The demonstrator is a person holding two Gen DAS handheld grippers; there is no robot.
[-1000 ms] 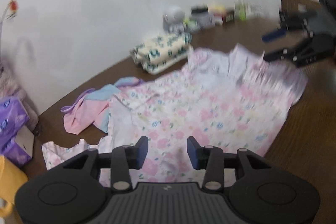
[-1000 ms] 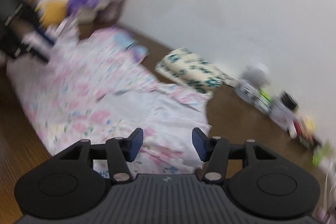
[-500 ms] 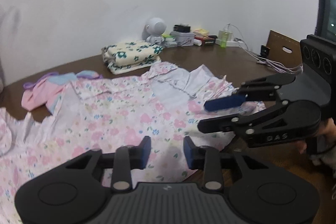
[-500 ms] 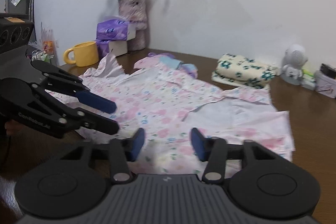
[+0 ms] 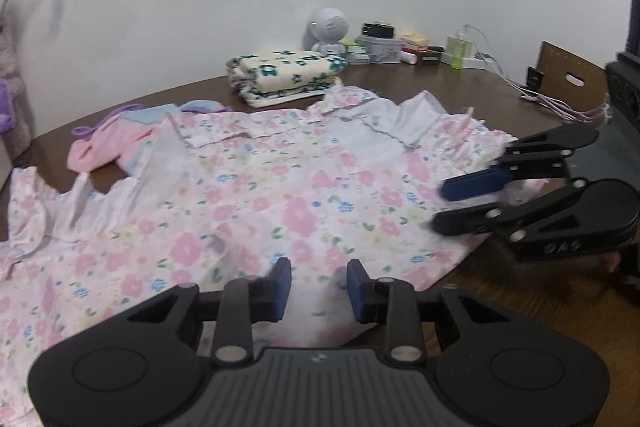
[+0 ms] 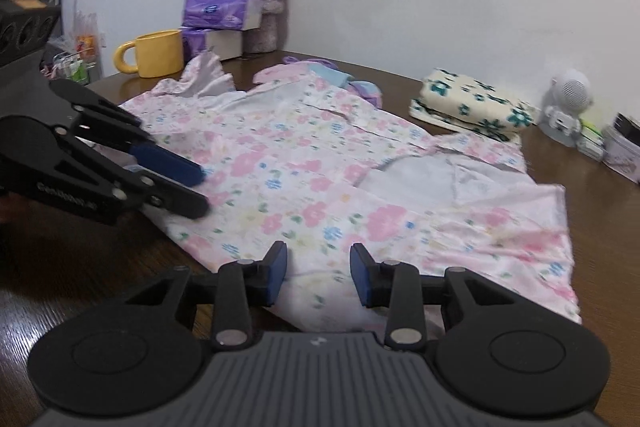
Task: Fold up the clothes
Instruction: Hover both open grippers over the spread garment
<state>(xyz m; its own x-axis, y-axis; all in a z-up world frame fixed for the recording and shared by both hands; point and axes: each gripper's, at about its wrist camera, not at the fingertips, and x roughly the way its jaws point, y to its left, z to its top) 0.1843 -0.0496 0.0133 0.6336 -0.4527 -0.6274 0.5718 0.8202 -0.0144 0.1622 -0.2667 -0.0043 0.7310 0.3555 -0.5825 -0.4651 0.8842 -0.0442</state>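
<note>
A pink floral garment (image 5: 256, 195) (image 6: 304, 179) lies spread flat on the brown table (image 5: 520, 291), its pale inner side showing at the far right. My left gripper (image 5: 318, 285) hovers open over the garment's near hem, nothing between its fingers. In the right wrist view the left gripper (image 6: 202, 193) reaches in from the left over the cloth edge. My right gripper (image 6: 319, 267) is open above the near hem. From the left wrist view the right gripper (image 5: 440, 209) reaches in over the garment's right edge, jaws apart.
A folded cream floral cloth (image 5: 284, 77) and a small pink-and-blue garment (image 5: 112, 143) lie behind the spread one. A white round figure (image 5: 330, 31), small boxes and cables (image 5: 560, 103) line the wall. A yellow mug (image 6: 158, 53), purple tissue packs (image 6: 218, 11) and a vase (image 6: 260, 7) stand far left.
Both views have swung and steadied, and both grippers have come closer to the garment's near hem. Both stay open, and the garment has not moved.
</note>
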